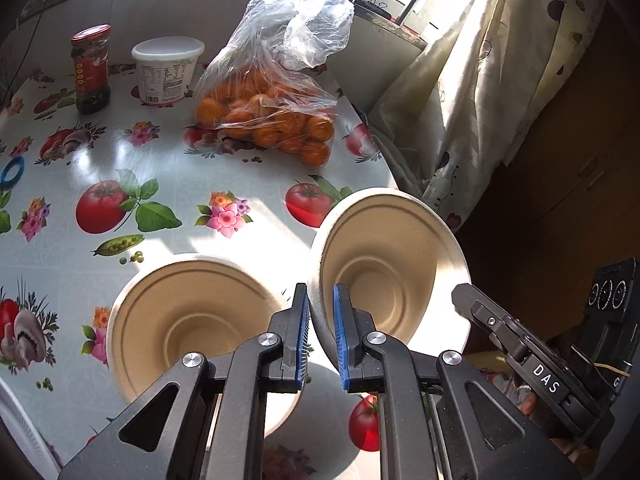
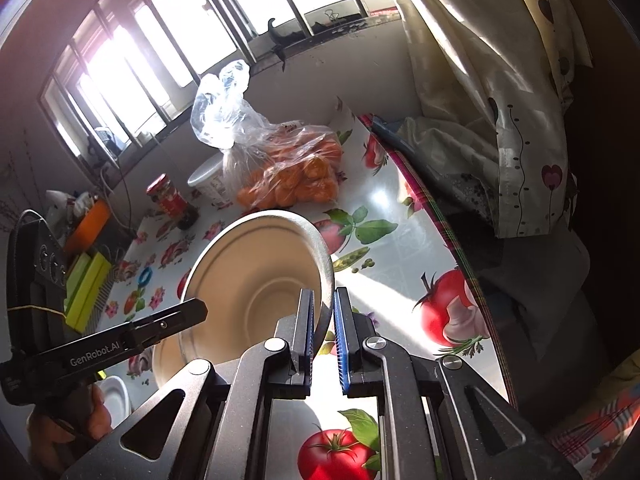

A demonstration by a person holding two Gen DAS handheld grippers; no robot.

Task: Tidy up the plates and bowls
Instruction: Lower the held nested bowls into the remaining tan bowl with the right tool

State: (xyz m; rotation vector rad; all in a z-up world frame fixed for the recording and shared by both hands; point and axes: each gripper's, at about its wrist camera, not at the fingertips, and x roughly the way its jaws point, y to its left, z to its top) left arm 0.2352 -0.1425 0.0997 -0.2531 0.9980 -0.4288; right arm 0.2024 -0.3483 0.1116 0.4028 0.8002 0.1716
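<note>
Bowls [image 1: 394, 264] [image 1: 192, 320] empty; bag [image 1: 276, 80] holds oranges [image 1: 272, 120].

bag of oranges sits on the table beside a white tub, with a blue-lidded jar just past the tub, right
Not quite: the jar has a red lid, not a blue one. The rest holds: the bag of oranges sits on the table beside the white tub, with the jar just past the tub. The left wrist view shows it clearly.
</note>
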